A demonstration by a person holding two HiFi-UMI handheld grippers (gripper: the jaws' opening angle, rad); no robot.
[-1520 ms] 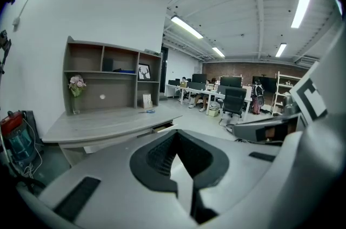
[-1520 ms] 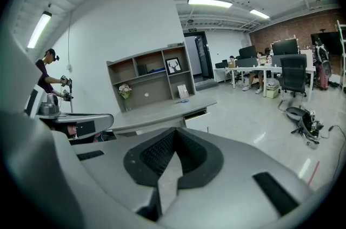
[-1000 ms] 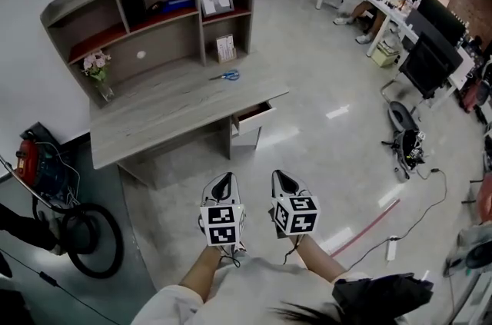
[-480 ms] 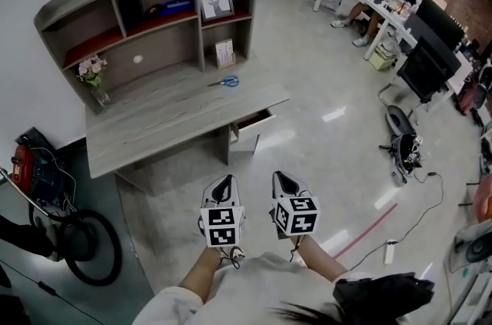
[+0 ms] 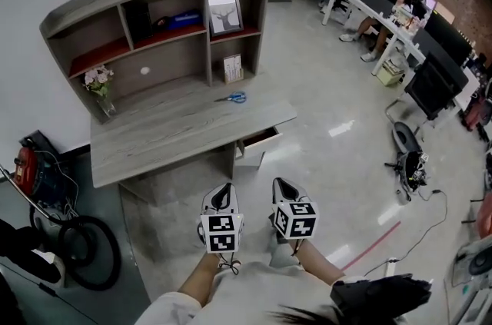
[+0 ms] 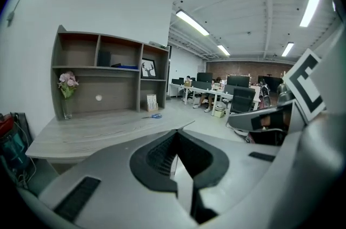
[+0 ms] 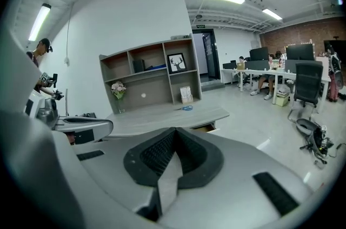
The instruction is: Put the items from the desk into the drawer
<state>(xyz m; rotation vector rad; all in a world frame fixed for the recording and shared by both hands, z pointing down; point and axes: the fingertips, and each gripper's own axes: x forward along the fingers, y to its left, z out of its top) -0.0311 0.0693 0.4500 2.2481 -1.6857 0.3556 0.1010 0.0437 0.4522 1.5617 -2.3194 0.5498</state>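
Blue-handled scissors (image 5: pixel 231 97) lie on the grey wooden desk (image 5: pixel 169 131), towards its right end; they also show small in the left gripper view (image 6: pixel 155 116) and the right gripper view (image 7: pixel 187 108). Under the desk's right end a drawer (image 5: pixel 257 142) stands partly pulled out. My left gripper (image 5: pixel 224 190) and right gripper (image 5: pixel 278 186) are held side by side over the floor, well short of the desk. Both are shut with nothing between the jaws, the tips meeting in each gripper view.
The desk's hutch (image 5: pixel 161 20) holds a framed deer picture (image 5: pixel 225 11), a blue object (image 5: pixel 183 19) and a small card (image 5: pixel 233 67); a flower vase (image 5: pixel 100 89) stands at the left. A vacuum and hose (image 5: pixel 73 235) sit left; office desks, chairs and people are at the right.
Both grippers have come a little closer to the desk, which now looks slightly larger and shifted right in the head view. Their jaws stay shut.
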